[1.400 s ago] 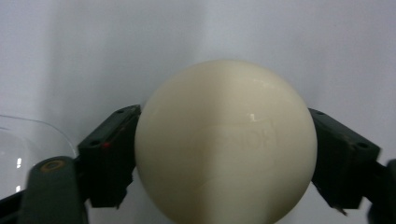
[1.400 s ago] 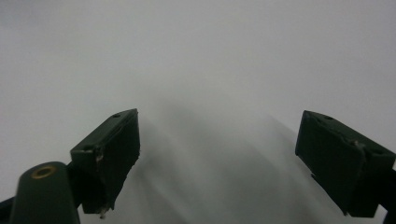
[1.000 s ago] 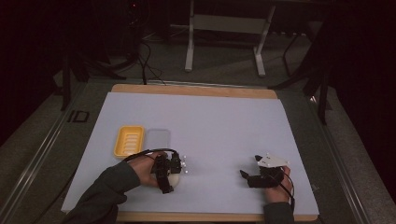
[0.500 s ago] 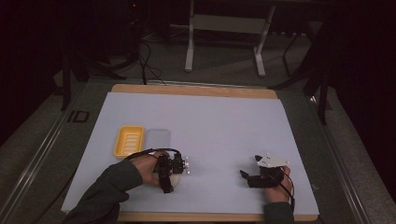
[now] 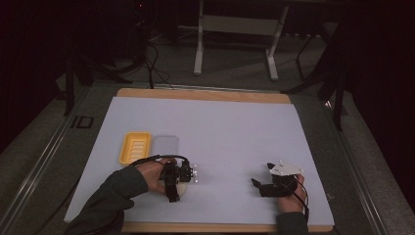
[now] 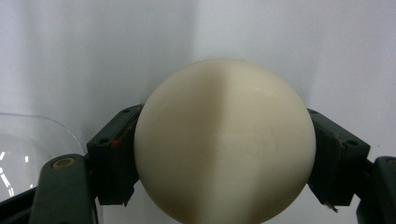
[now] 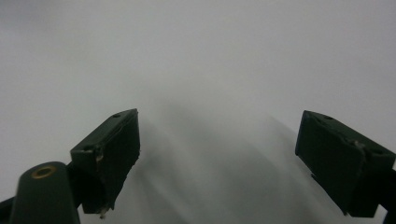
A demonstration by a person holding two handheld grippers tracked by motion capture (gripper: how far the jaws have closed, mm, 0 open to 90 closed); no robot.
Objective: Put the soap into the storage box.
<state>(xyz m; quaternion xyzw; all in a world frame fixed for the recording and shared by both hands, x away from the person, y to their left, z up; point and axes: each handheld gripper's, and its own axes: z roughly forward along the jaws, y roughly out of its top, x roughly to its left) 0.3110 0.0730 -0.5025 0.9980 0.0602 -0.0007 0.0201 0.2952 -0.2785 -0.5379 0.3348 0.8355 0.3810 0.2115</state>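
High view: left gripper (image 5: 182,177) sits low on the white table cover (image 5: 235,132), near the front edge, clamped on a cream ball (image 5: 182,190); yellow tray (image 5: 134,147) and clear lid (image 5: 165,146) lie just behind it, likely the drop spot. Right gripper (image 5: 266,182) rests well apart, idle, probably kept clear of the work. Left gripper view: both pads press the cream ball (image 6: 225,142) at its widest line, a grip that should stop it rolling. It looks round, so no long axis or heading to call; a faint seam runs vertical. Right gripper view: jaws spread wide, nothing between them.
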